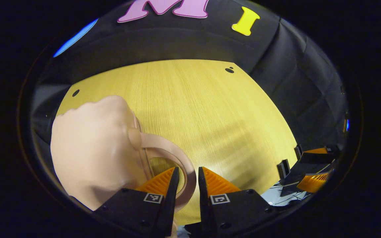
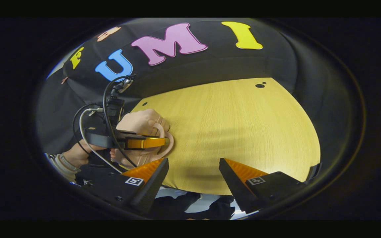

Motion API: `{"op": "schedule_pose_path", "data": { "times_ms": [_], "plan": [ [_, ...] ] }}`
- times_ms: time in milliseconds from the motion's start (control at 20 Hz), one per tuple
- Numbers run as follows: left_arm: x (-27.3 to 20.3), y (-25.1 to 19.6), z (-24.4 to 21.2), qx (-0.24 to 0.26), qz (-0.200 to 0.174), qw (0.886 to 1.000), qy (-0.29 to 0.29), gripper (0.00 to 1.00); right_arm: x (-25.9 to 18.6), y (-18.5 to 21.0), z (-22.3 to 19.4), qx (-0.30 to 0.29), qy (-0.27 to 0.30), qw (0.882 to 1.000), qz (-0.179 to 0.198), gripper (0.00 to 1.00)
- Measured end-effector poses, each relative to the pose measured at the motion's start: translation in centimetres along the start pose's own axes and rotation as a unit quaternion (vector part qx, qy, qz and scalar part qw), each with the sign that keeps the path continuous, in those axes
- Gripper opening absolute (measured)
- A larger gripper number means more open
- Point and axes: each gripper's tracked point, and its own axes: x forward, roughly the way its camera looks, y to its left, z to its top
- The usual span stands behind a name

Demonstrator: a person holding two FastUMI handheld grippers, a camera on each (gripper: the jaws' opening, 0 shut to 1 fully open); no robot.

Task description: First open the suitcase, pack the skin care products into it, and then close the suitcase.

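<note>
**Left gripper closed on the suitcase handle; right gripper spread apart over the table**

The suitcase (image 1: 91, 148) is a small, pale peach-coloured case. In the left gripper view it lies on the left part of the wooden table (image 1: 210, 109), close to the camera. Its looped handle (image 1: 177, 158) projects toward the middle of the table.

The left gripper (image 1: 188, 177) stands at the handle. Its two fingers are drawn near to each other, with a narrow gap between them. The loop of the handle passes through this gap: the left-hand finger lies inside the loop and the right-hand finger lies outside it. Whether both fingers press on the band cannot be told from this view.

In the right gripper view the left gripper (image 2: 162, 142) shows from the side, farther off, at the left of the table. Its fingers lie level across the suitcase (image 2: 141, 124) and reach to the handle (image 2: 169, 145). A hand (image 2: 78, 153) with a light sleeve cuff holds the tool body. Cables (image 2: 91, 132) loop from the body of that tool.

The right gripper (image 2: 193, 173) has its fingers set wide apart. Bare table (image 2: 236, 125) shows between them and nothing is held. It sits at the near edge of the table, to the right of the suitcase and apart from it.

In the left gripper view the right gripper (image 1: 309, 172) shows at the lower right, beyond the table edge.
</note>
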Motion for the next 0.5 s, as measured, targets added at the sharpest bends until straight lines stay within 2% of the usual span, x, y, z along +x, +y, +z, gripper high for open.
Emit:
{"op": "schedule_pose_path", "data": {
  "times_ms": [100,150,200,250,300,350,500],
  "plan": [
    [-1.2,-0.1,0.8,0.028,0.013,0.999,-0.018,0.55,0.3,0.4,0.4,-0.004,-0.004,1.0,0.001,0.97],
    [-2.0,0.0,1.4,0.039,0.021,0.998,-0.034,0.69,0.4,0.8,0.8,-0.006,-0.008,1.0,0.002,0.97],
    [-2.9,0.6,2.3,0.053,0.04,0.996,-0.059,0.78,0.4,1.1,1.2,-0.01,-0.014,1.0,0.002,0.97],
    [-3.6,1.3,3.4,0.068,0.062,0.992,-0.089,0.93,0.5,1.4,1.7,-0.018,-0.021,1.0,0.001,0.97],
    [-5.4,1.7,4.8,0.082,0.082,0.986,-0.117,0.99,0.3,1.6,2.3,-0.026,-0.03,0.999,-0.001,0.97],
    [-6.9,1.9,6.0,0.09,0.094,0.981,-0.145,0.99,0.2,1.9,2.8,-0.038,-0.038,0.999,-0.002,0.97],
    [-11.2,0.9,8.7,0.087,0.096,0.967,-0.218,0.98,0.0,2.7,4.1,-0.08,-0.05,0.996,0.0,0.97]
  ]
}}
